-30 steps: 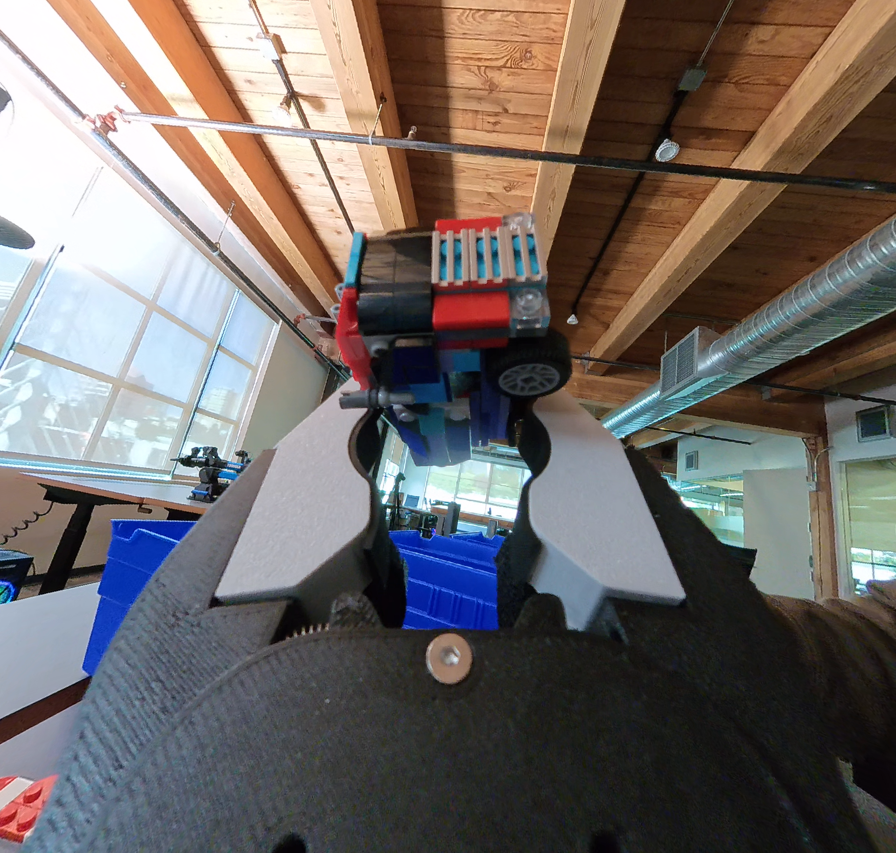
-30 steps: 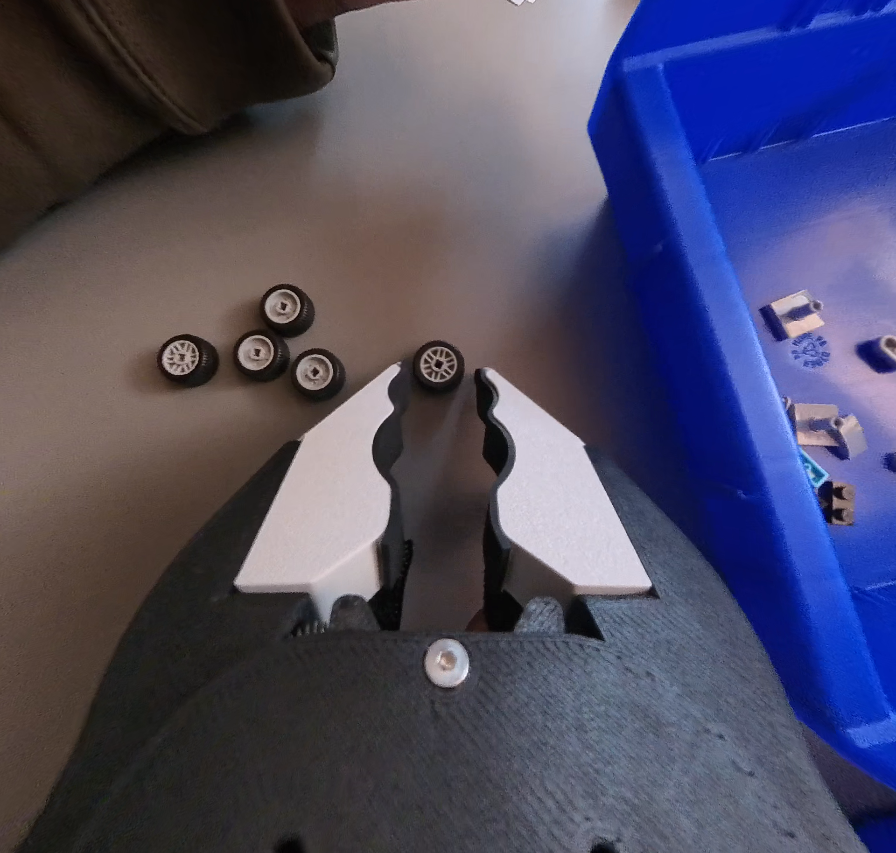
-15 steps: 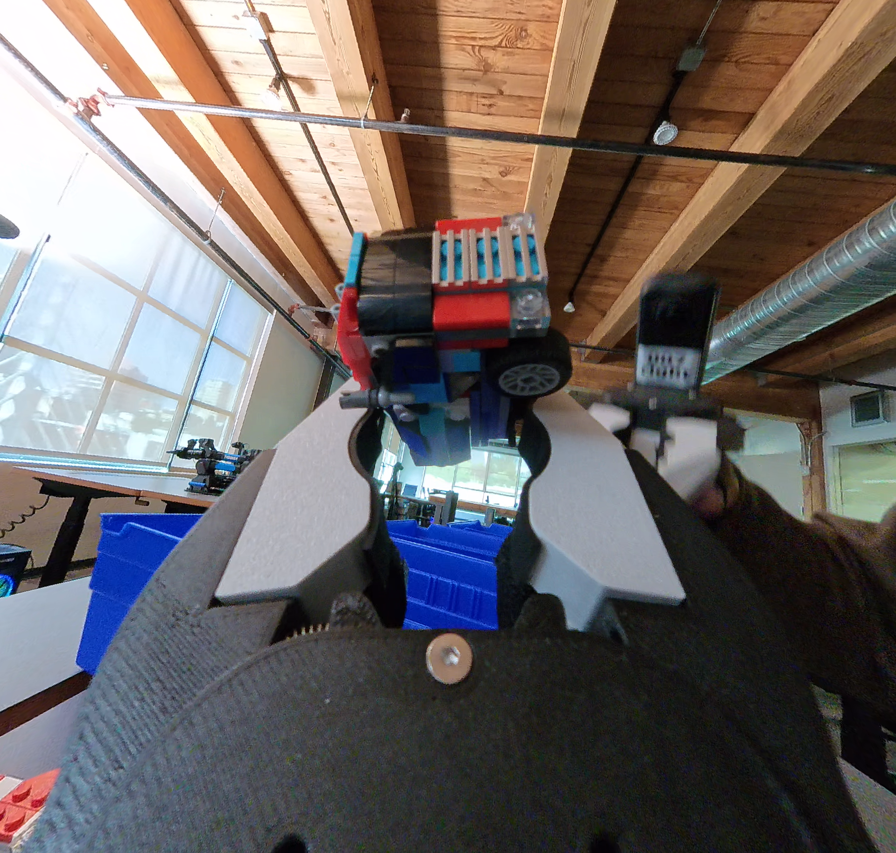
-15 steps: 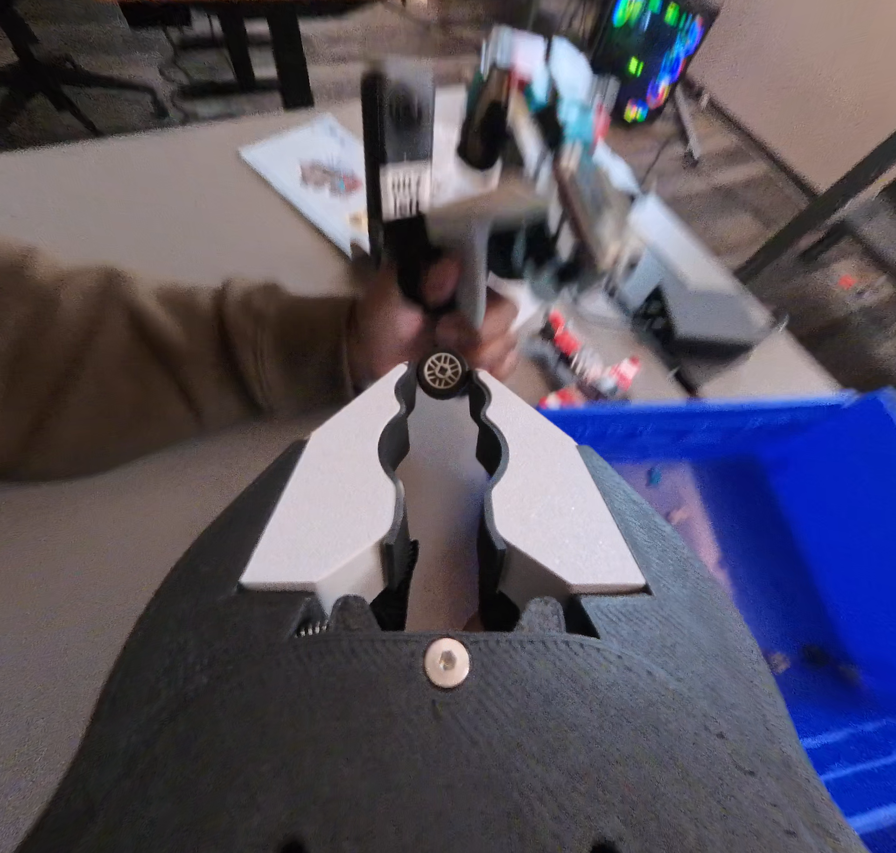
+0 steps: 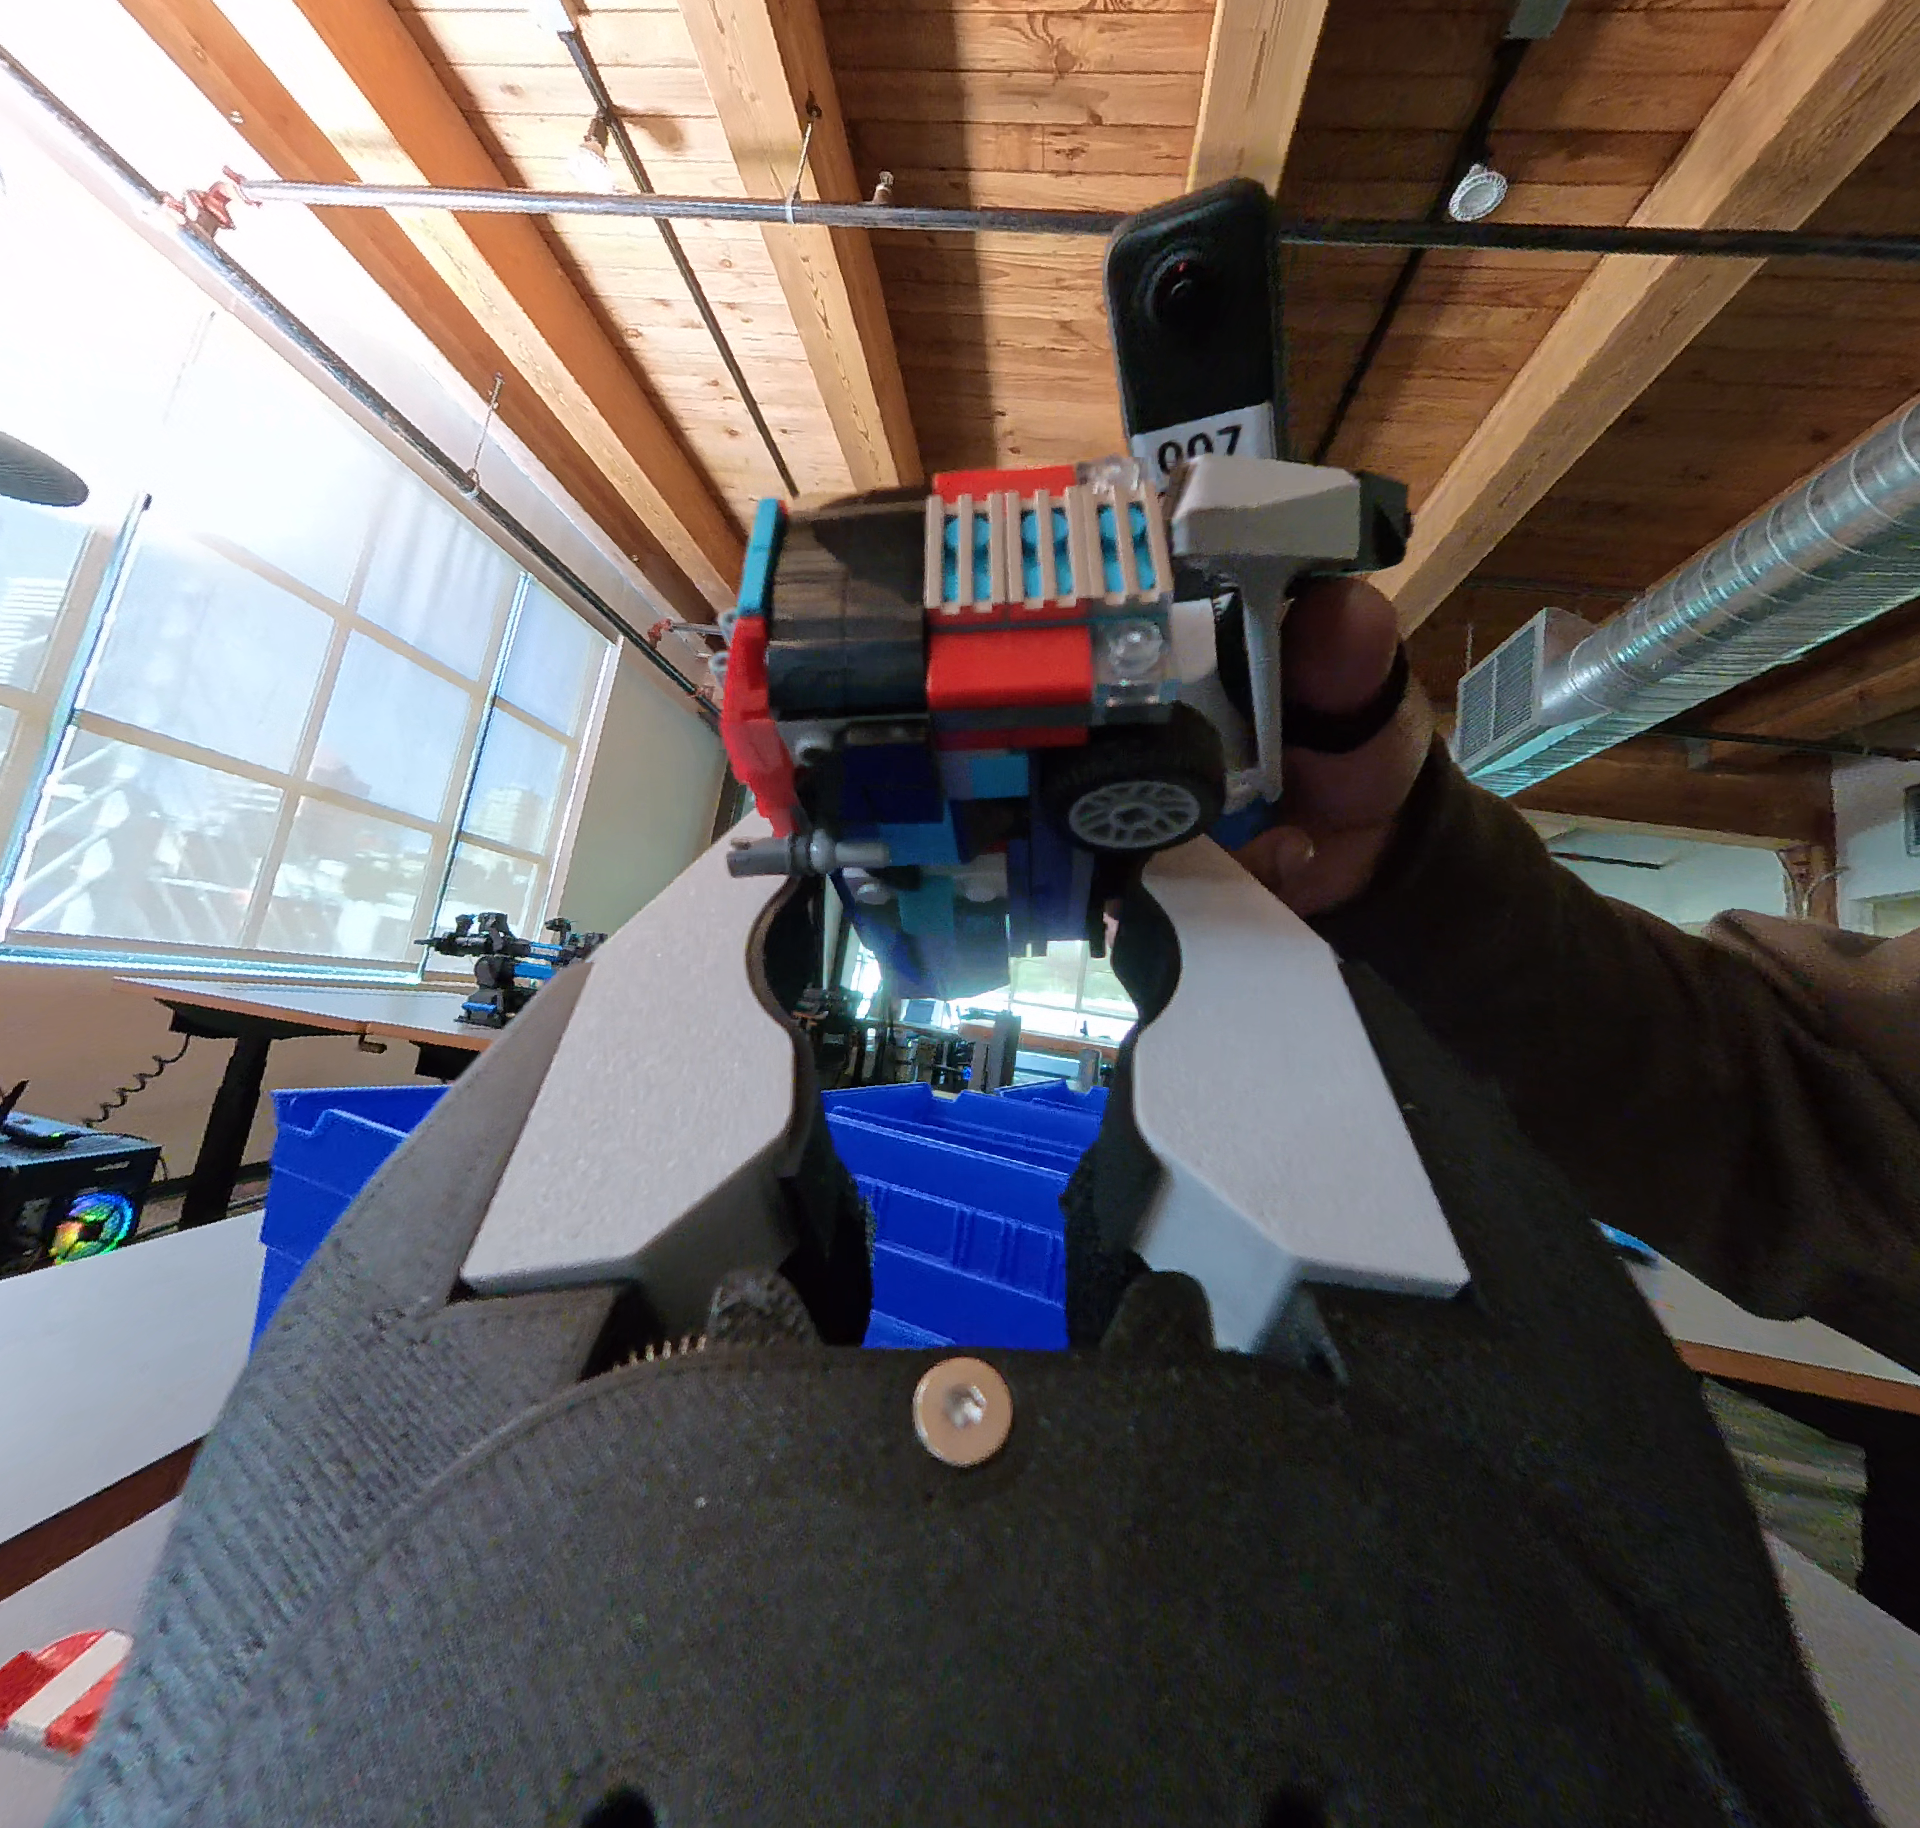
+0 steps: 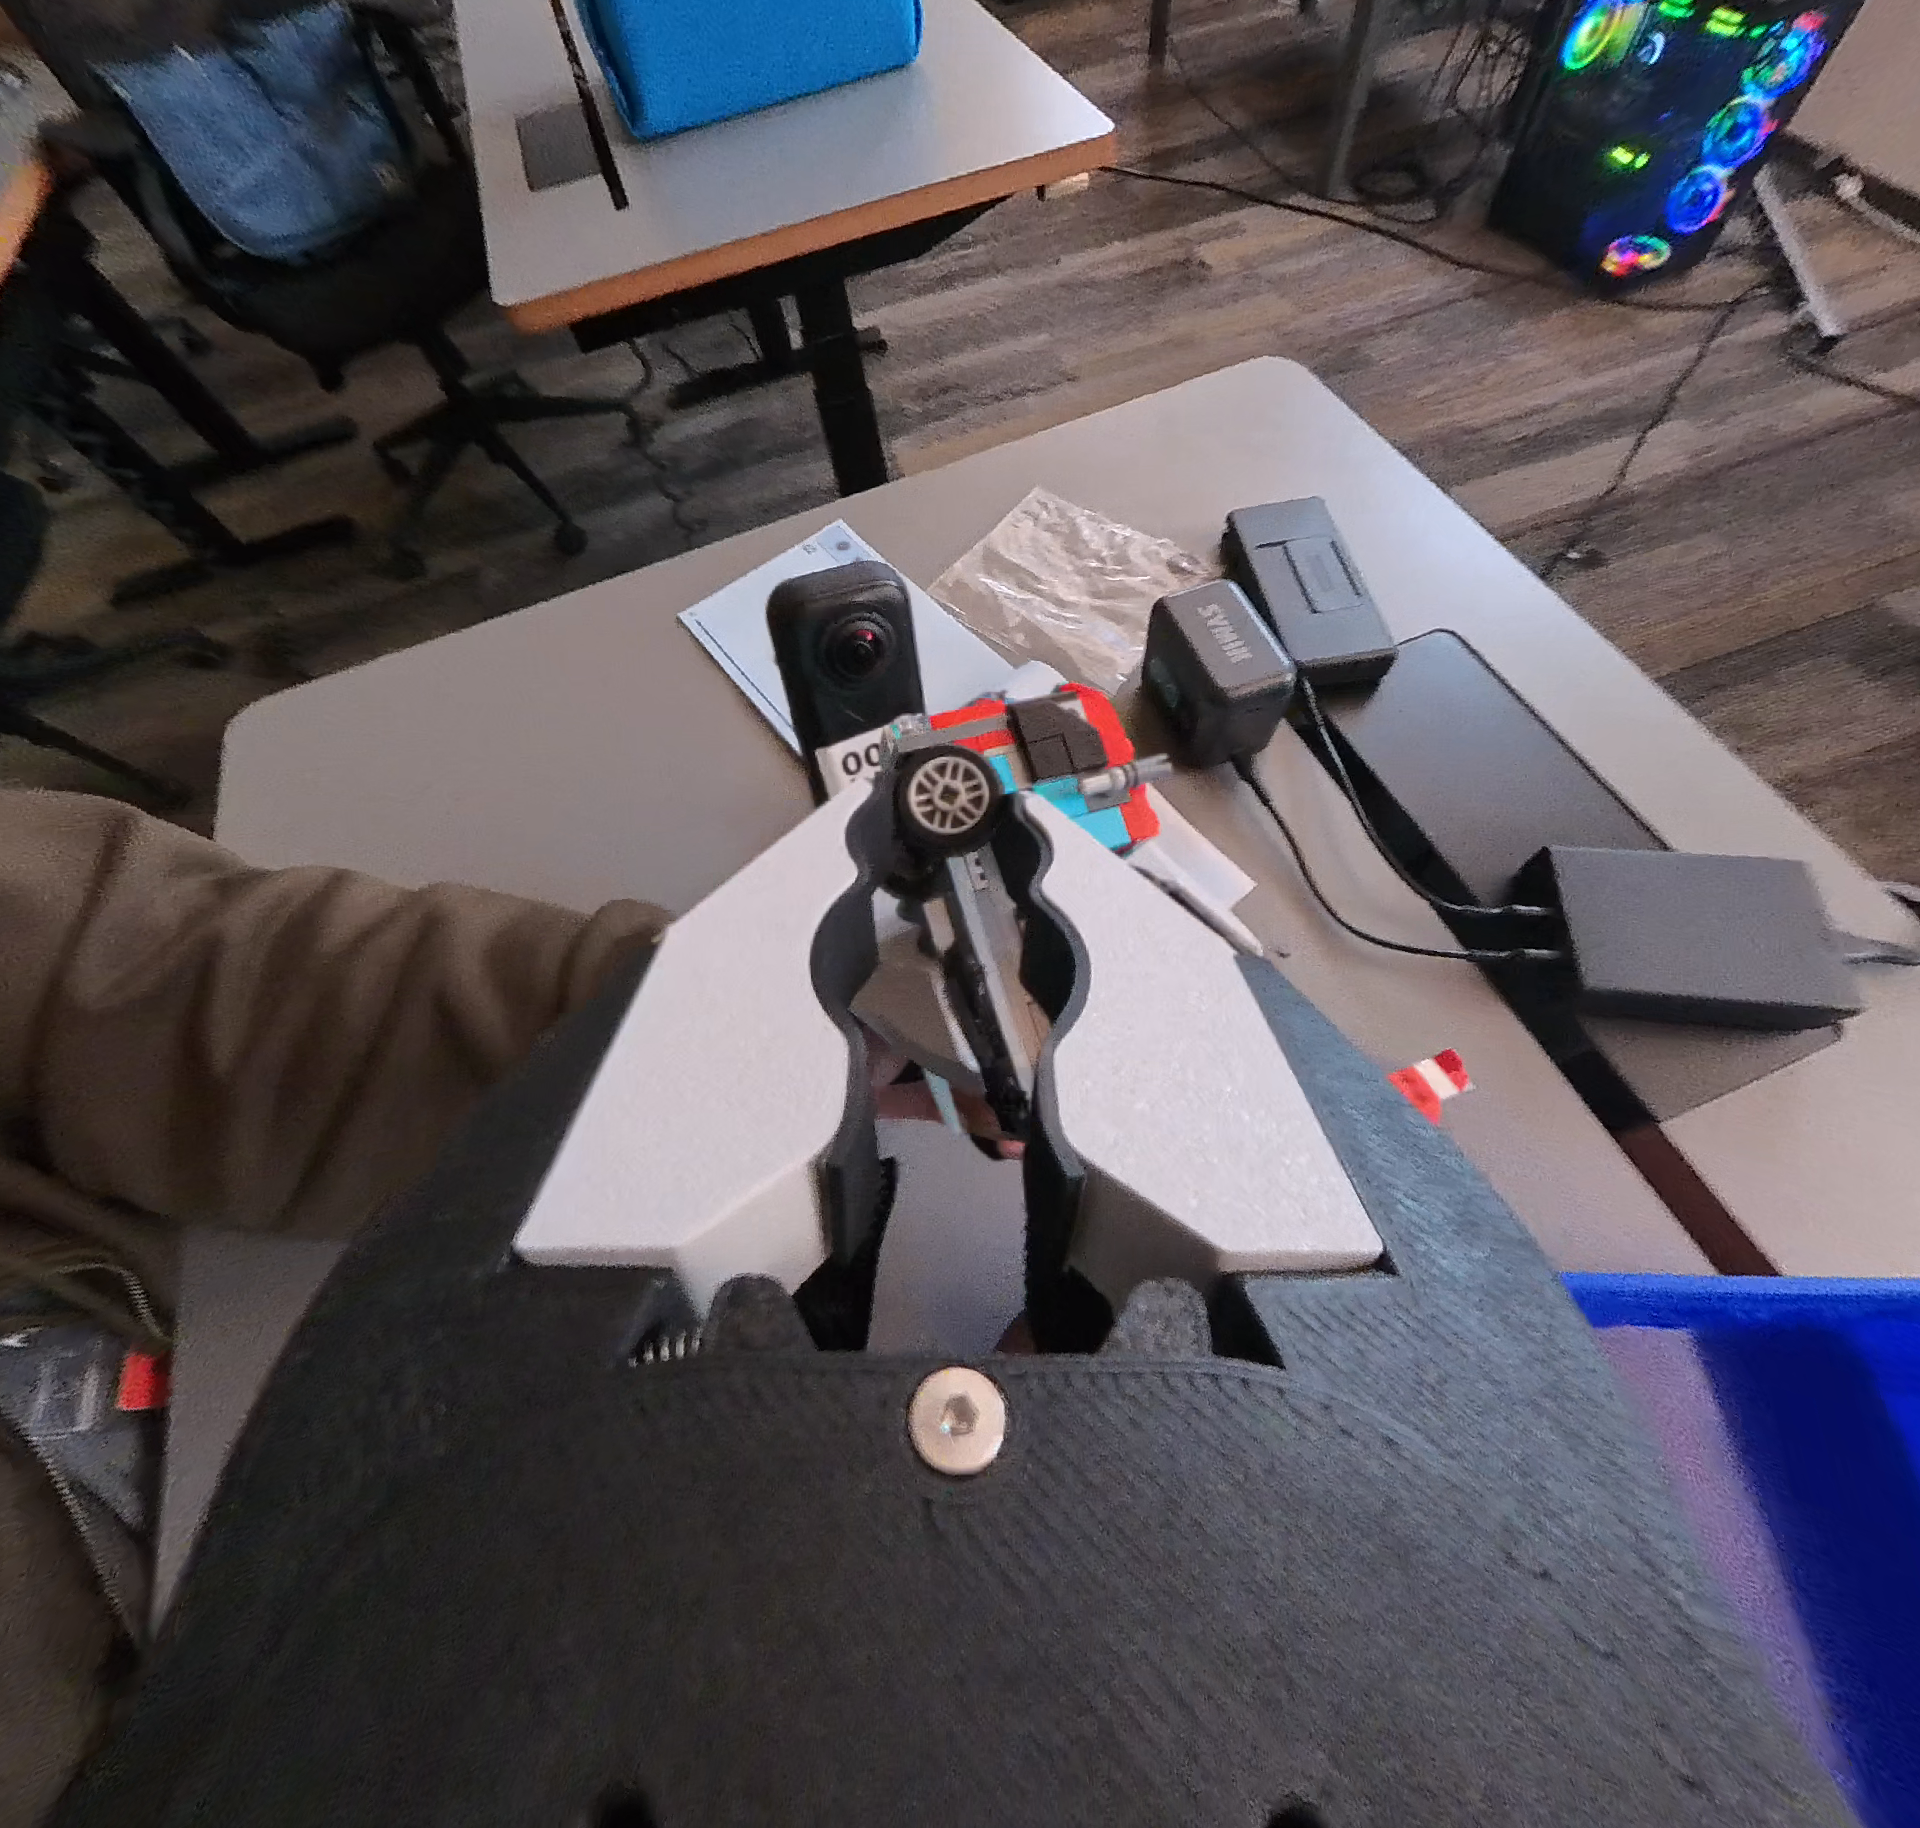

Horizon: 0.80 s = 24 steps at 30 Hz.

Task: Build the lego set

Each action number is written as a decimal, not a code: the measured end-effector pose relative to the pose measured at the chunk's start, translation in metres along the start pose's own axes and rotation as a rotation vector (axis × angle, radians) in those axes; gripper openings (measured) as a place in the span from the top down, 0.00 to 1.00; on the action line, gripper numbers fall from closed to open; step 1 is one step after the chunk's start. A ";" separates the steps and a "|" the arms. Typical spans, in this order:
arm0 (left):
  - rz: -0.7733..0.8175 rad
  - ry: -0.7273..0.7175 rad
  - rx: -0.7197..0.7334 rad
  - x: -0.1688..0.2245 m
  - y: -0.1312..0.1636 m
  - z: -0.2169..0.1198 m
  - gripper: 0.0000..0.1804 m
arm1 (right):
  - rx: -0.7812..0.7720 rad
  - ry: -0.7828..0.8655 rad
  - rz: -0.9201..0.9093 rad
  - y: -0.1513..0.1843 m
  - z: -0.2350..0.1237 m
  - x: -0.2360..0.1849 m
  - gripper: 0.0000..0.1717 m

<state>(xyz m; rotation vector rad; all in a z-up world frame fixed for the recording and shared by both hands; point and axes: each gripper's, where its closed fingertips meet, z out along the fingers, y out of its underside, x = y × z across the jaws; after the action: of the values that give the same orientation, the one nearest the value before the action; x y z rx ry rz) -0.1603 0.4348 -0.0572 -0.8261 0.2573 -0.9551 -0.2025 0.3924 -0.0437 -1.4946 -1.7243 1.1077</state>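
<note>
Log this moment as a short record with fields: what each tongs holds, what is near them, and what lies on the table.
left tongs: shut on the blue underside of a toy brick truck, held up toward the wooden ceiling
right tongs: shut on a small black wheel with a grey hub, right beside the truck
behind the left tongs: blue bins
on the table: paper sheet, clear plastic bag, black adapters with cables

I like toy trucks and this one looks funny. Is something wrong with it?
Yes. The brick truck is held up in the air, tipped sideways. Only one wheel shows on it; a bare grey axle sticks out opposite. The right gripper pinches a wheel.
</note>
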 end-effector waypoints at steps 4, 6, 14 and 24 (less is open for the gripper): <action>0.000 -0.010 -0.001 -0.003 0.000 0.001 0.69 | 0.013 -0.049 0.067 0.000 0.000 0.002 0.87; 0.000 -0.012 -0.005 -0.003 0.001 0.001 0.69 | 0.019 -0.072 0.099 0.000 -0.001 0.003 0.87; 0.008 -0.027 -0.026 -0.006 0.004 0.001 0.69 | 0.014 -0.130 0.162 0.002 -0.001 0.003 0.87; 0.006 -0.038 -0.025 -0.009 0.003 0.001 0.69 | -0.026 -0.112 0.146 0.003 0.000 0.004 0.87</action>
<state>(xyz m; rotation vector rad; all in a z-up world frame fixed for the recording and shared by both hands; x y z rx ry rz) -0.1632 0.4433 -0.0604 -0.8658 0.2390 -0.9314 -0.2013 0.3961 -0.0466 -1.6237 -1.7323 1.2698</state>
